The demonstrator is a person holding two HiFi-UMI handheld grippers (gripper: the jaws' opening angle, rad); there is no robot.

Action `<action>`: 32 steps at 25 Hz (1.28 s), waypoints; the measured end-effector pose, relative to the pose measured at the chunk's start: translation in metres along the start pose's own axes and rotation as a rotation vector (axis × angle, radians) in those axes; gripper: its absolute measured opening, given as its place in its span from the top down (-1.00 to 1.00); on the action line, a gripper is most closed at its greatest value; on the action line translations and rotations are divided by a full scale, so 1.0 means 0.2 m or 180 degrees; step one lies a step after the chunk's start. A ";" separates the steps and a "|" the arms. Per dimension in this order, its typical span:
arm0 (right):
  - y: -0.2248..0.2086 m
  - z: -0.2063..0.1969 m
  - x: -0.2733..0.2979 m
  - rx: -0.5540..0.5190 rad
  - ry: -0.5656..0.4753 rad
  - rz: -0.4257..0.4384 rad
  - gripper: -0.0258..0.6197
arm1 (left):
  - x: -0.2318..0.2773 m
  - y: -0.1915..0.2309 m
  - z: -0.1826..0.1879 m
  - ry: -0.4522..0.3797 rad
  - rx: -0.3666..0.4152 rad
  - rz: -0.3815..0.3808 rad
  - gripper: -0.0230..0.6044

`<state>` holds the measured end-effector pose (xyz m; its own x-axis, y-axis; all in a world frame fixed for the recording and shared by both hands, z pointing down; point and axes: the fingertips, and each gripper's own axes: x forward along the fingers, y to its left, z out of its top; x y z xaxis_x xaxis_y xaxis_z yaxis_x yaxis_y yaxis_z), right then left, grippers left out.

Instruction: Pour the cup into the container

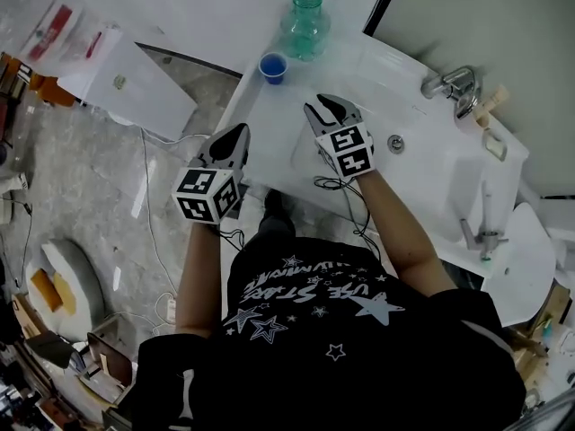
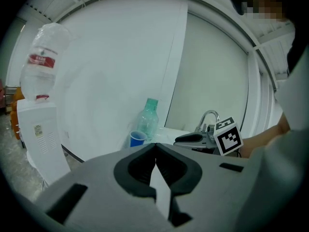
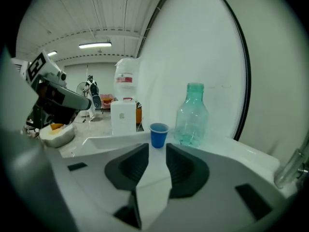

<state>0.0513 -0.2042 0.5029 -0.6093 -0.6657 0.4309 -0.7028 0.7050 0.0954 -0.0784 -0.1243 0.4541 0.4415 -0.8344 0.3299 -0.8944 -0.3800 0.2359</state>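
Note:
A small blue cup (image 1: 272,66) stands at the far left corner of the white sink counter (image 1: 422,173), right beside a clear green bottle (image 1: 306,21). My right gripper (image 1: 322,106) hovers over the counter a short way in front of the cup, its jaws a narrow gap apart with nothing between them. Through that gap the cup (image 3: 159,135) shows straight ahead, the bottle (image 3: 192,116) to its right. My left gripper (image 1: 237,135) hangs off the counter's left edge, shut and empty (image 2: 155,148). It sees the cup (image 2: 137,138) and bottle (image 2: 148,117) farther off.
A chrome faucet (image 1: 452,83) stands at the counter's far right, and a drain knob (image 1: 395,143) sits just right of my right gripper. A white water dispenser (image 2: 41,124) stands on the floor to the left. Cables run across the floor (image 1: 148,196).

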 end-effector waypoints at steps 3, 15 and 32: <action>0.01 0.00 -0.13 0.0064 -0.0084 -0.0059 0.74 | -0.07 -0.10 -0.03 -0.0031 0.0009 0.0024 0.89; 0.08 -0.12 -0.60 0.0061 -0.0207 0.0043 0.90 | -0.28 -0.54 -0.25 -0.0118 -0.0026 0.0077 0.89; 0.27 -0.27 -1.09 -0.0072 -0.0250 0.0204 0.90 | -0.60 -0.94 -0.47 -0.0169 -0.0075 0.0156 0.89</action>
<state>0.1654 -0.0078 0.4627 -0.6803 -0.6355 0.3651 -0.6535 0.7515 0.0904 0.0430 0.0846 0.4563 0.3923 -0.8720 0.2927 -0.9127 -0.3292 0.2422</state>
